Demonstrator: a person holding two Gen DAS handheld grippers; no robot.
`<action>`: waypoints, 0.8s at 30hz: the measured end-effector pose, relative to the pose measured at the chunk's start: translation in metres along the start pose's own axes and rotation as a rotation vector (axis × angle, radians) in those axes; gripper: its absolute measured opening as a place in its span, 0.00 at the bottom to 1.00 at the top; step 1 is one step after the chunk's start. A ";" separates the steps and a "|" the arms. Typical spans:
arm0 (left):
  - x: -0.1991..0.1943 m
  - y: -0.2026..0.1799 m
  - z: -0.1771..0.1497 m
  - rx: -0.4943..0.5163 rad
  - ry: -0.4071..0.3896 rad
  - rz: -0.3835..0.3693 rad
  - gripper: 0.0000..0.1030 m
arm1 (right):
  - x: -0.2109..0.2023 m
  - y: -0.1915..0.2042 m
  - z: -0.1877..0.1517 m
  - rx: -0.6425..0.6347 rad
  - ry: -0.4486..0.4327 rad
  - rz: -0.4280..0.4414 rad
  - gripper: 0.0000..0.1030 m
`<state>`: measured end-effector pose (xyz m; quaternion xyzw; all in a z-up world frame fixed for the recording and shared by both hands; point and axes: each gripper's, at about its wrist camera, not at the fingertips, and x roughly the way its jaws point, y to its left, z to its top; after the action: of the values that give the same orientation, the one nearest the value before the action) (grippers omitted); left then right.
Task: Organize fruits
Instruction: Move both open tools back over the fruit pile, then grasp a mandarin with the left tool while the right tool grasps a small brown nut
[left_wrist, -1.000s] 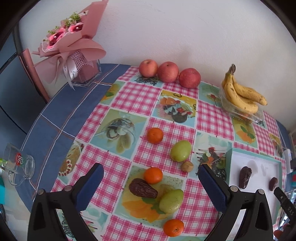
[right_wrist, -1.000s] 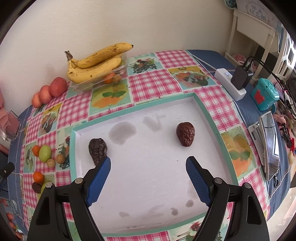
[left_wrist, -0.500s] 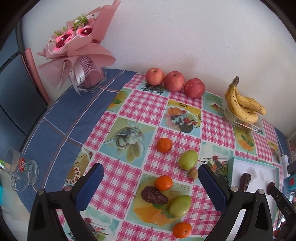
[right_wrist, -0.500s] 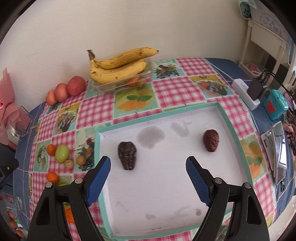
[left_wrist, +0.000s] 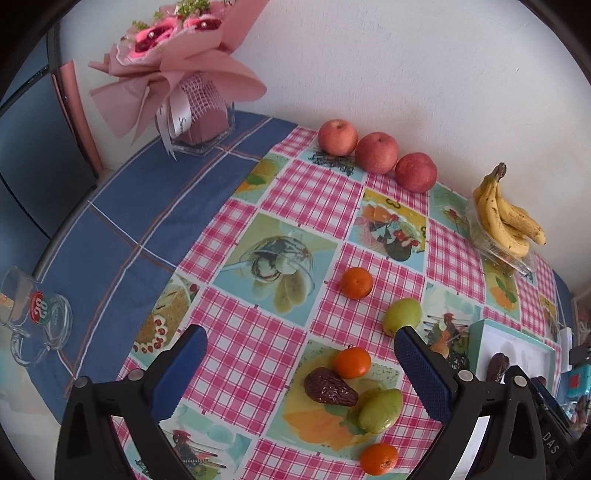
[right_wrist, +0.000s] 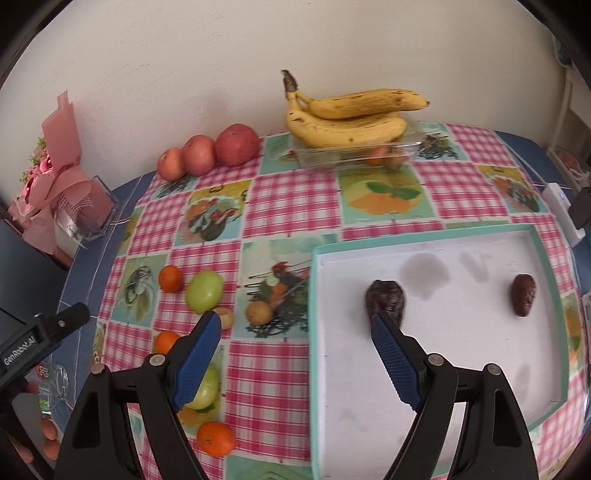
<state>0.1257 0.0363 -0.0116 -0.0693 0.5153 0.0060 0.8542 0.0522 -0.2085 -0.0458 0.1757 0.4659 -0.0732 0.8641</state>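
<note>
tablecloth (left_wrist: 325, 192): pink-and-white check with fruit pictures, blue border
tray (right_wrist: 424, 369): white, teal rim
dates (right_wrist: 386, 299): dark brown
bananas (right_wrist: 351, 118): yellow, brown-speckled
apples (left_wrist: 376, 153): red

A table under a pink-checked picture tablecloth (right_wrist: 284, 206) carries three red apples (right_wrist: 207, 153) at the far edge. Nearby right sits a clear plastic banana punnet (right_wrist: 354, 153); a teal-rimmed white tray (right_wrist: 436, 365) lies near right.
</note>
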 end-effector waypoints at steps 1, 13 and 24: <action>0.004 0.000 -0.001 -0.001 0.008 -0.002 0.99 | 0.002 0.001 0.000 0.001 0.000 0.007 0.81; 0.060 -0.013 -0.016 -0.008 0.153 -0.045 0.87 | 0.051 0.008 0.002 0.037 0.064 0.078 0.53; 0.085 -0.026 -0.022 0.001 0.232 -0.125 0.53 | 0.086 0.017 0.001 0.026 0.124 0.097 0.31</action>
<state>0.1486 0.0027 -0.0935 -0.1013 0.6053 -0.0554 0.7876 0.1055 -0.1897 -0.1129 0.2134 0.5083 -0.0261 0.8339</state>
